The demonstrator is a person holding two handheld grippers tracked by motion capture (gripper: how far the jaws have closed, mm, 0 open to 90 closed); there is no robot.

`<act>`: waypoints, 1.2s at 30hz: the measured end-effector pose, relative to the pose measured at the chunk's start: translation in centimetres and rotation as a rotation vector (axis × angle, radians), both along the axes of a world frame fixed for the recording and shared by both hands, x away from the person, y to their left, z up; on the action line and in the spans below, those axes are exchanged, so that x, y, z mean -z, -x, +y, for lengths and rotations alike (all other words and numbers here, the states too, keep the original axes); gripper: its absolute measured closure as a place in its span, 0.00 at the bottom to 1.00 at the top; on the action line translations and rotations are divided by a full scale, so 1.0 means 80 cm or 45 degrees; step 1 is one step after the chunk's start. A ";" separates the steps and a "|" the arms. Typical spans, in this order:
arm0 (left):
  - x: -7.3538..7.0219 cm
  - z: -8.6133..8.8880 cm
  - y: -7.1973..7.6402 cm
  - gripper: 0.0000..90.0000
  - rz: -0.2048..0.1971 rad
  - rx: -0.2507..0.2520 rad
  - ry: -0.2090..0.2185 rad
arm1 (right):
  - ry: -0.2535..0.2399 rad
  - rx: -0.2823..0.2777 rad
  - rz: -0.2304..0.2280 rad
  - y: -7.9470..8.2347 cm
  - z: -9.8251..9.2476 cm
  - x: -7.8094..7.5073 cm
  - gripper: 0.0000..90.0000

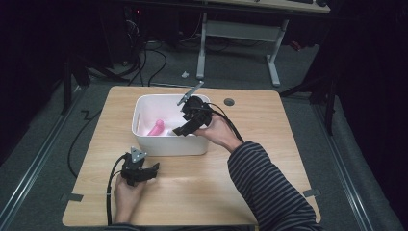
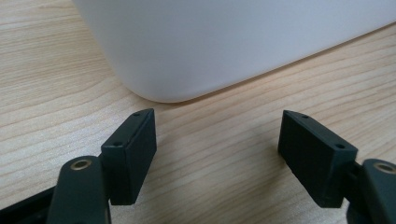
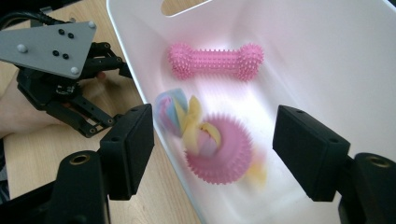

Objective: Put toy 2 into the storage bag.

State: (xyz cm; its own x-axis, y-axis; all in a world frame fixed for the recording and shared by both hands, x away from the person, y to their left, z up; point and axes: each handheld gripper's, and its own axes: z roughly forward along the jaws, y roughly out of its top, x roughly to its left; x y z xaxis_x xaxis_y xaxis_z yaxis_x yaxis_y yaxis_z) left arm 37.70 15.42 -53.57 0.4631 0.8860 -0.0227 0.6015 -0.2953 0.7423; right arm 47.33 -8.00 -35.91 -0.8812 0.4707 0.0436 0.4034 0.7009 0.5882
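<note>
Dropping toys into the white bin looks like the step in hand. The right tongs hang over the bin with jaws wide and nothing pinched, and a pink spiky ring with a pastel rope toy, both blurred, lies on the bin floor below them. A pink spiky bone lies farther in, near the far wall. The left tongs rest low on the table, jaws wide and empty, just beside the bin's rounded corner. Next, I think the right tongs must lift straight up so they miss the rim. There is lots of open table around the bin.
</note>
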 end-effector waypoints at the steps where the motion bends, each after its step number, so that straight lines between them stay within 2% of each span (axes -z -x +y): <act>1: 0.000 0.000 0.000 0.31 0.000 0.000 0.000 | -0.007 -0.001 -0.012 0.001 -0.002 -0.001 0.33; 6: 0.000 0.000 0.000 0.31 -0.004 -0.001 -0.002 | -0.042 0.036 -0.057 0.009 -0.021 -0.007 0.35; 11: 0.000 -0.001 0.000 0.31 -0.004 -0.002 -0.005 | -0.119 0.107 -0.114 0.017 -0.053 -0.018 0.36; 15: 0.000 -0.001 0.000 0.31 -0.005 -0.003 -0.008 | -0.174 0.160 -0.137 0.026 -0.080 -0.023 0.37; 20: 0.000 -0.001 0.000 0.31 -0.005 -0.003 -0.007 | -0.180 0.216 -0.162 0.035 -0.106 -0.027 0.38; 28: 0.000 -0.001 0.000 0.31 -0.004 -0.002 -0.013 | -0.240 0.288 -0.185 0.044 -0.142 -0.034 0.38; 36: 0.000 -0.001 0.000 0.31 -0.004 -0.002 -0.013 | -0.232 0.344 -0.182 0.049 -0.166 -0.031 0.38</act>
